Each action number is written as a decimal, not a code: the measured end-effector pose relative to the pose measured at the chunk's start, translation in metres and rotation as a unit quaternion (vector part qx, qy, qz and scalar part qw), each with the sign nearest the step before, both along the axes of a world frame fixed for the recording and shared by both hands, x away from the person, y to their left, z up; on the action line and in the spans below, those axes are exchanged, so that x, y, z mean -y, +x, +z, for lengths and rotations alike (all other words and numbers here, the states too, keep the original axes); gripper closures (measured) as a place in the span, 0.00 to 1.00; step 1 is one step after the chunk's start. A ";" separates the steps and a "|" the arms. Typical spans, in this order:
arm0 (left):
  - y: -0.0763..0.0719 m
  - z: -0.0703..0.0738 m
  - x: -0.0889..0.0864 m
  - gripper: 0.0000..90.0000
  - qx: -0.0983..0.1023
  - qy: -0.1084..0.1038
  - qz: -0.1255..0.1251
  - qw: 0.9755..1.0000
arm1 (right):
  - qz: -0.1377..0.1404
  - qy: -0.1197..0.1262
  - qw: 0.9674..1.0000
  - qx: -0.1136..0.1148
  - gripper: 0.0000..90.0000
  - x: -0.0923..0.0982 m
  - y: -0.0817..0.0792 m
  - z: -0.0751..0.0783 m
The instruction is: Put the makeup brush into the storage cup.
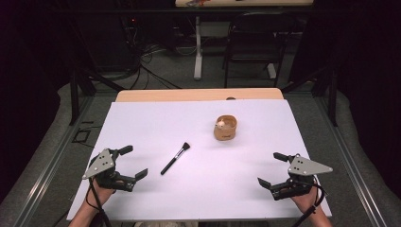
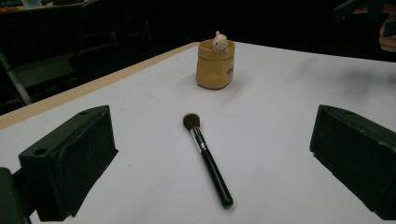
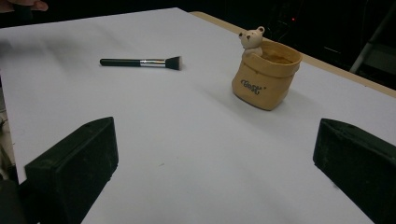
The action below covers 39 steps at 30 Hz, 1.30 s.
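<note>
A: Left gripper (image 1: 128, 164), near left of the slim black-handled makeup brush (image 1: 175, 159) with silver ferrule and dark bristles: jaws spread wide, nothing between them.

B: Confirmed. Brush flat on the white table sheet (image 1: 156, 123), bristles aimed toward the tan sack-shaped ceramic pot (image 1: 225, 128) with a small bear figure on its rim. Pot upright, beyond and right of the brush, apart from it.

A: Right gripper (image 1: 274, 169), well right of the brush: jaws likewise wide, empty.

B: Likely risks: handle thin and round, low on the sheet; pads closing off-centre could roll or skid it. Gripping too close to the bristle end could let the handle droop. Approaching too steeply could drive the jaw tips into the sheet and wrinkle it.

A: Also: swinging a held brush toward the pot could clip the bear or tip the pot.

B: Room: open sheet on every side of the brush; front edge of the sheet close behind both grippers, bare wood strip (image 1: 198, 94) past the pot.
</note>
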<state>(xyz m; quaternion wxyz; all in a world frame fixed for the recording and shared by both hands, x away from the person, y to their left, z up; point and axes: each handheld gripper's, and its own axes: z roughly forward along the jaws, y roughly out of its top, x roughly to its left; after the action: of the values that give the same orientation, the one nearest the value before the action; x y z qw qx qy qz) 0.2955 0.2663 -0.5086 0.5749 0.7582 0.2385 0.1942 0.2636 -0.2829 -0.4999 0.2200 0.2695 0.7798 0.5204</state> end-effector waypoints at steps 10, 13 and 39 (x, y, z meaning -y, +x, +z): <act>0.009 0.003 0.011 0.00 -0.004 0.011 0.000 1.000 | -0.001 0.001 1.000 0.001 0.00 0.001 0.000 0.001; 0.011 0.004 0.010 0.00 -0.006 0.009 0.010 1.000 | -0.001 0.001 1.000 0.001 0.00 0.001 -0.001 0.001; 0.040 0.015 0.035 0.00 -0.001 0.017 0.012 1.000 | 0.000 -0.002 1.000 -0.004 0.00 0.001 -0.001 0.000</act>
<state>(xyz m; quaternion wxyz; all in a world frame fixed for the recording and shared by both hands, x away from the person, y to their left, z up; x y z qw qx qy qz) 0.3351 0.2310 -0.4931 0.5596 0.7651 0.2444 0.2043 0.2624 -0.2838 -0.4996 0.2176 0.2709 0.7817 0.5178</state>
